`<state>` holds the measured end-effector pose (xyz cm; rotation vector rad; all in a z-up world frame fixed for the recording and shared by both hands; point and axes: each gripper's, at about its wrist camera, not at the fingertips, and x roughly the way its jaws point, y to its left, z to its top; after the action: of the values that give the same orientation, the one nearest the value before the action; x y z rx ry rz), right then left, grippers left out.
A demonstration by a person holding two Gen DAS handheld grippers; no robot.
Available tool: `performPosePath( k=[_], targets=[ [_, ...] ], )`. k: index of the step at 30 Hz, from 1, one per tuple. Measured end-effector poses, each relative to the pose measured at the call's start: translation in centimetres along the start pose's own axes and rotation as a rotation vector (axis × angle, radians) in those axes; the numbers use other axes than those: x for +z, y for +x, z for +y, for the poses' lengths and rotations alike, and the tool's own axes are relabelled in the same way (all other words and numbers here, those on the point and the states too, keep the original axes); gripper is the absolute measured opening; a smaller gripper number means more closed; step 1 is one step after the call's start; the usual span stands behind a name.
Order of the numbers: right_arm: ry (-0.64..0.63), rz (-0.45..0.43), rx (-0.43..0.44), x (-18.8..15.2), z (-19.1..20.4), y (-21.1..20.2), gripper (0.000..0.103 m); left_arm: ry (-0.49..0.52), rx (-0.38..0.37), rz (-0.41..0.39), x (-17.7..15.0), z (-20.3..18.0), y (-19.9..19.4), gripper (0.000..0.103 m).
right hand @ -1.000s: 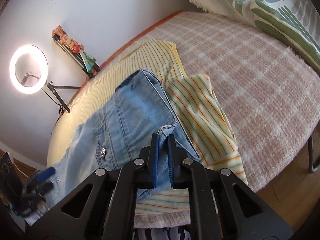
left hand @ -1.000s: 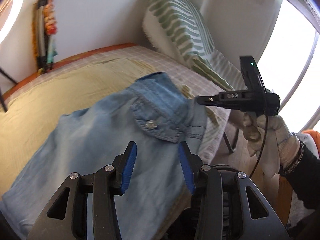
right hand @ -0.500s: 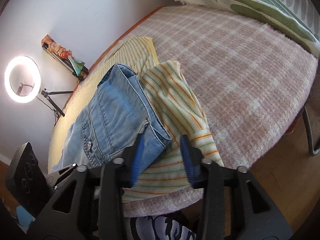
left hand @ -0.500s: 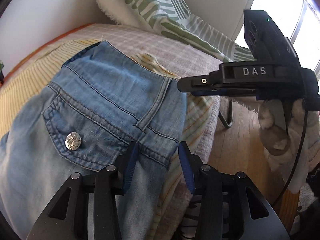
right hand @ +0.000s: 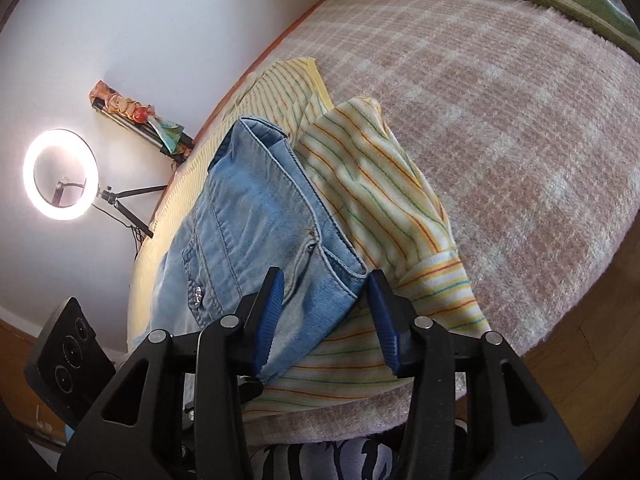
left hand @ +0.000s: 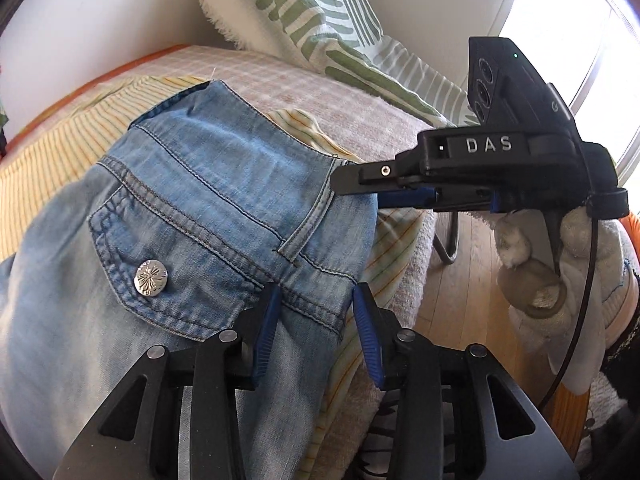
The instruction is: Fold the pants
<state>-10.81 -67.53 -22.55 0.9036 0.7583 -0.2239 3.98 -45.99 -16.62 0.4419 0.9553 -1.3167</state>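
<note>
- The light-blue denim pants are laid waistband-first on a striped yellow cloth, spread over a checked blanket on the bed.
- The left gripper is seen partly open and closing; the waistband corner lies between its blue pads, but no pressing on the fabric can be made out.
- The right gripper is likewise partly open and closing, with the folded waistband corner between its jaws, unclamped.
- In the left wrist view, the right gripper's fingers are seen at the far waistband edge, held by a gloved hand.
</note>
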Motion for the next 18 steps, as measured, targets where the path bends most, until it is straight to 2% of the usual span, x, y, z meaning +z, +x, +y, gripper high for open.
performPosePath(
  k=[1, 2, 4, 8, 12, 13, 15, 16, 18],
  targets=[
    [-0.007, 0.003, -0.006, 0.2, 0.2, 0.0, 0.026, 0.000, 0.000, 0.000, 0.1, 0.0, 0.1, 0.037],
    [-0.014, 0.001, -0.016, 0.3, 0.5, -0.2, 0.018, -0.001, 0.000, 0.000, 0.1, 0.0, 0.1, 0.037],
    [-0.021, -0.001, 0.003, 0.6, 0.9, -0.5, 0.016, -0.004, -0.003, 0.001, 0.2, -0.1, 0.0, 0.038],
    [-0.033, -0.019, 0.033, 1.1, 2.5, -1.3, 0.013, 0.029, 0.016, -0.003, 0.7, -1.8, -0.2, 0.056],
    [-0.054, -0.028, 0.071, 1.7, 4.3, -1.5, 0.012, 0.095, 0.102, -0.004, 1.4, -3.0, 1.1, 0.057],
    [-0.066, -0.026, 0.075, 1.8, 4.7, -1.5, 0.012, 0.090, 0.107, 0.000, 1.5, -2.9, 1.6, 0.056],
    [-0.099, -0.023, 0.069, 1.8, 5.4, -1.4, 0.011, 0.067, 0.133, -0.034, 1.8, -2.4, 1.9, 0.034],
    [-0.118, -0.023, 0.064, 1.7, 5.6, -1.3, 0.011, 0.049, 0.137, -0.043, 2.0, -1.9, 1.9, 0.030],
    [-0.124, -0.033, 0.043, 1.4, 5.4, -1.4, 0.014, -0.012, 0.085, -0.054, 2.1, -0.5, 1.9, 0.021]
  ],
)
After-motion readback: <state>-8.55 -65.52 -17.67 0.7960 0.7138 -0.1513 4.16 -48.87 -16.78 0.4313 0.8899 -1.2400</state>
